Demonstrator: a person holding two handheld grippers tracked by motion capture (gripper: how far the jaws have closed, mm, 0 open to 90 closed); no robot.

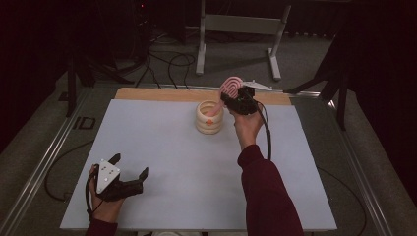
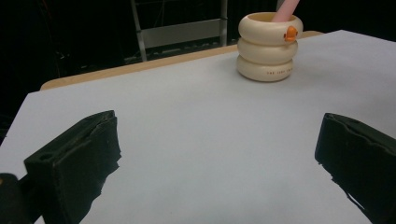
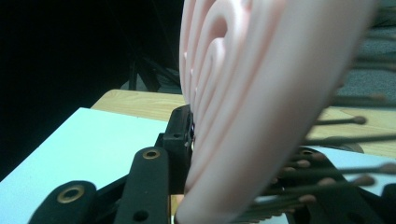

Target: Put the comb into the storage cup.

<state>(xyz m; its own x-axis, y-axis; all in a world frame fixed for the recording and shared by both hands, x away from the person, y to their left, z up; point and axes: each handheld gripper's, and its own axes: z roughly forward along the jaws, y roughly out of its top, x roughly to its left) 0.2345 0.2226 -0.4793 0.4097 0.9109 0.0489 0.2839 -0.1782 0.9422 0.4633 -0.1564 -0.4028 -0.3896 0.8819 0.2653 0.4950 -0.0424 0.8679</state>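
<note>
Pink is the hairbrush in the high view, and the right gripper has its jaws pressed tight on the head of it. The handle end pokes down into the cream holder, which stands near the far side of the white table. The left gripper rests low at the near left corner, with its jaws wide apart and nothing in them.

From the left gripper view, the holder looks like three fat rings with a small orange bit on its side, and the pink handle is sticking out of the top.

Up close in the right gripper view, the brush is huge, with dark bristles poking out to the right.

I think the job is almost done. The brush is partly in, and the gripper has not let go yet.
</note>
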